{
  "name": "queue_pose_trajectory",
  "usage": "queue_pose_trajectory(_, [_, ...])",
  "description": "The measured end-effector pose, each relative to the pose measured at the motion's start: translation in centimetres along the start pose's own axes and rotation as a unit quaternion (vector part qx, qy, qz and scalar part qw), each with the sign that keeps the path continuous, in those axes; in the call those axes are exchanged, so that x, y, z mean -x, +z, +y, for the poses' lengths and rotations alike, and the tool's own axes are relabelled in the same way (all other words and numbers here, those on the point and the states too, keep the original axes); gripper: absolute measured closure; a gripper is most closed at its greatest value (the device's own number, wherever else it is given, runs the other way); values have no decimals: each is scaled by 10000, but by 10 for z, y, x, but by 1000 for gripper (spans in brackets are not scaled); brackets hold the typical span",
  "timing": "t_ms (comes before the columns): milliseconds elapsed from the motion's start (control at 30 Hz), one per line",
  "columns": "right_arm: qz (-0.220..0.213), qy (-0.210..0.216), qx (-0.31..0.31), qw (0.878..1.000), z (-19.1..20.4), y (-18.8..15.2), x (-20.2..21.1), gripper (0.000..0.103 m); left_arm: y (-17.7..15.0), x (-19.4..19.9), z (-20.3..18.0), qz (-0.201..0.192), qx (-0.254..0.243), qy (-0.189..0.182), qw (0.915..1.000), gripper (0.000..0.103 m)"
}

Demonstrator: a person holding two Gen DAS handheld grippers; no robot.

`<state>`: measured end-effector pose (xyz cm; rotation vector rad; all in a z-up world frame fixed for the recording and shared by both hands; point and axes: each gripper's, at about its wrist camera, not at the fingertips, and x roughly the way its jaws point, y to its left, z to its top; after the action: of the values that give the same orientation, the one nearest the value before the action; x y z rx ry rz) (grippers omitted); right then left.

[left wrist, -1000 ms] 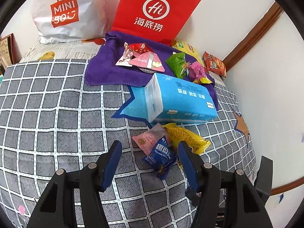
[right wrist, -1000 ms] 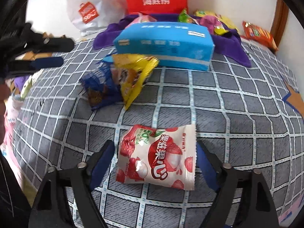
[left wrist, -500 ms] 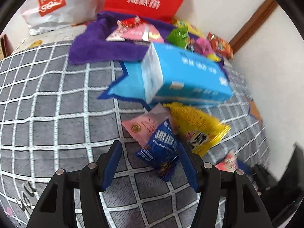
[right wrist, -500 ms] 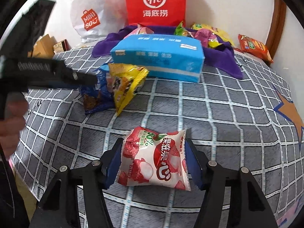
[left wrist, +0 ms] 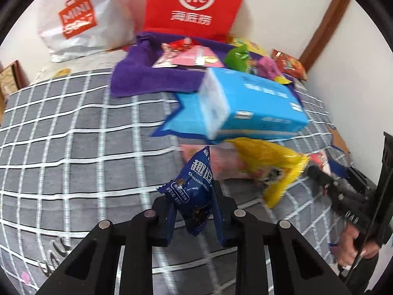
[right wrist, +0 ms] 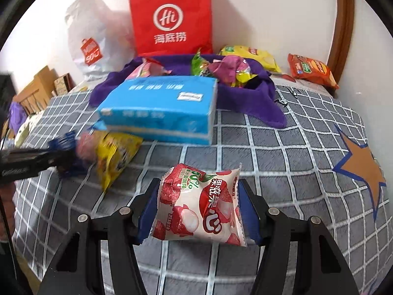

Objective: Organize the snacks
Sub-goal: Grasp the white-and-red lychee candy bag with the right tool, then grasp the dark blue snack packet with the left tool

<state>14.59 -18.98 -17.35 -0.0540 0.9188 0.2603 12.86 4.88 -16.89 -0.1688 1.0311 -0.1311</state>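
My left gripper [left wrist: 194, 209] is shut on a dark blue chocolate snack packet [left wrist: 194, 191] and holds it just above the checked bedspread. My right gripper [right wrist: 199, 206] is shut on a red and white strawberry candy bag [right wrist: 201, 206], lifted a little off the bedspread. A yellow snack bag [left wrist: 270, 169] and a pink packet [left wrist: 218, 159] lie in front of a blue tissue pack [left wrist: 248, 105]. The purple cloth [right wrist: 248, 95] behind the tissue pack holds several snacks. The left gripper also shows at the left edge of the right wrist view [right wrist: 61, 157].
A red Hi paper bag [right wrist: 172, 17] and a white Miniso bag [right wrist: 91, 41] stand against the wall. An orange chip bag [right wrist: 312, 71] and a yellow bag [right wrist: 250, 54] lie at the back right. Cardboard boxes [right wrist: 36, 88] sit left of the bed.
My left gripper closed on the blue packet and lifted it off the pile. My right gripper closed on the strawberry bag and raised it slightly.
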Motion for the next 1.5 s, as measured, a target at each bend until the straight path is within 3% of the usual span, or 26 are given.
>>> queue_pose_trajectory(133, [72, -9, -146, 9999, -2, -3, -17, 42, -6, -11, 9, -35, 150, -27, 9999, 74])
queue_pose_trajectory(367, [203, -94, -71, 9997, 1, -7, -26, 40, -15, -12, 16, -479, 168, -276, 9983, 78])
queue_pose_trajectory(500, [240, -177, 9, 9996, 4, -7, -27, 39, -19, -11, 9, -622, -34, -111, 9980, 78])
queue_pose_trajectory(833, [263, -219, 3, 9994, 3, -6, -29, 36, -22, -9, 28, -712, 623, -636, 9935, 77])
queue_pose_trajectory(1100, [249, -168, -4, 9995, 2, -6, -29, 35, -22, -9, 13, -681, 336, -199, 9969, 80])
queue_pose_trajectory(1333, [126, -26, -220, 9997, -5, -8, -23, 42, -20, -4, 2, -661, 111, 239, 9975, 83])
queue_pose_trajectory(1500, [-70, -97, -201, 9997, -5, -4, 0, 43, -15, 19, 1, -625, 163, 132, 9978, 84])
